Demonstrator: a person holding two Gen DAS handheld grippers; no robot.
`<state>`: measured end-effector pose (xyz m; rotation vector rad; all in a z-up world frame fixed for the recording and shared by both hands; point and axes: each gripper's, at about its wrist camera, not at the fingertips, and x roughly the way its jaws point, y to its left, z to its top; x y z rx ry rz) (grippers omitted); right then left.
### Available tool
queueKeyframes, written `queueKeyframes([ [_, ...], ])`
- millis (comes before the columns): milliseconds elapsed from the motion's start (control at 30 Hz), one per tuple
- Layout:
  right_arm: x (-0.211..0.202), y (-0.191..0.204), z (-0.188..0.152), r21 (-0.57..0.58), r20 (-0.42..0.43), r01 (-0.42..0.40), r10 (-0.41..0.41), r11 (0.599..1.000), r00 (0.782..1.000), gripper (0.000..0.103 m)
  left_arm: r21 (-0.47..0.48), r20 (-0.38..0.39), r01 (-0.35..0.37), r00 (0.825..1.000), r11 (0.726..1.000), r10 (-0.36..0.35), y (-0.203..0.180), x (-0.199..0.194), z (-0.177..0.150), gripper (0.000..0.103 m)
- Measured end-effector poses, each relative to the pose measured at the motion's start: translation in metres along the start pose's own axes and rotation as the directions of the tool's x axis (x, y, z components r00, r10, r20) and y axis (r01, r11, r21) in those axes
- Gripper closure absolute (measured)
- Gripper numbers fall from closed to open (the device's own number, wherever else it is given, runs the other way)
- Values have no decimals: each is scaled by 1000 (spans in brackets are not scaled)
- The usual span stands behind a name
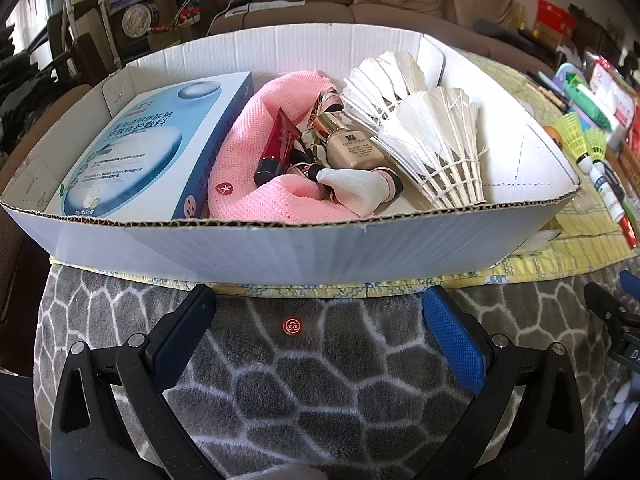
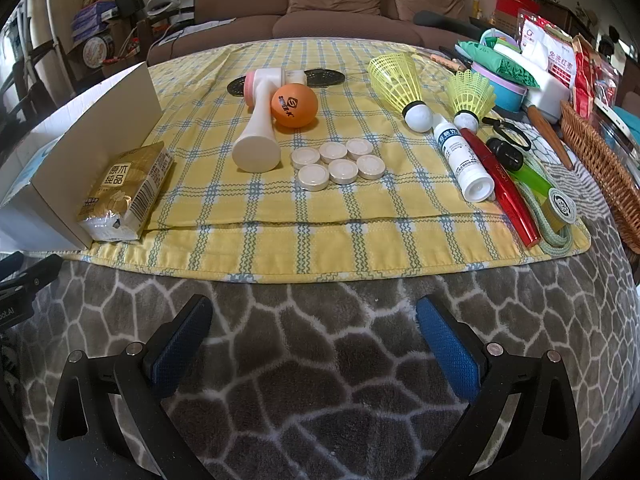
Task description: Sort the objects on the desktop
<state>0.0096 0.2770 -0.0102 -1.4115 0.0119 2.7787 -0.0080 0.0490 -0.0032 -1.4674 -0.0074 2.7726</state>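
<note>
Through my left wrist camera, my left fingers (image 1: 318, 336) are spread wide and hold nothing, hovering over the grey patterned blanket (image 1: 320, 392) at the near edge of the surface. Just beyond them sits the white cardboard box (image 1: 280, 244) on the yellow checked cloth (image 1: 592, 240). Inside it, a blue carton (image 1: 152, 148) lies at the left end, a pink knitted cloth (image 1: 260, 192) in the middle with a red tube (image 1: 276, 148) and a beige bottle (image 1: 348, 144) resting on it, and two white feather shuttlecocks (image 1: 424, 128) at the right end.

Through my right wrist camera, my right fingers (image 2: 314, 340) are likewise spread and empty above the blanket. On the cloth ahead, a gold tissue pack (image 2: 124, 192) leans against the box's side at the left edge. Near the middle stand a white brush (image 2: 260, 128) touching an orange ball (image 2: 294, 104), with six small white discs (image 2: 338, 162) just in front. Toward the right edge lie two yellow shuttlecocks (image 2: 400, 80), a white bottle (image 2: 466, 160), a red tube (image 2: 504, 192) and a green tube (image 2: 540, 184), side by side. A wicker basket (image 2: 600, 168) sits at the far right.
</note>
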Motion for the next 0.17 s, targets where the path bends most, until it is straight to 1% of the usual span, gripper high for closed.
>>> queueKeyframes([
  [167,0,0,0,0,0,0,0,1000,1000,0,0,0,0,1000,1000,0,0,0,1,0],
])
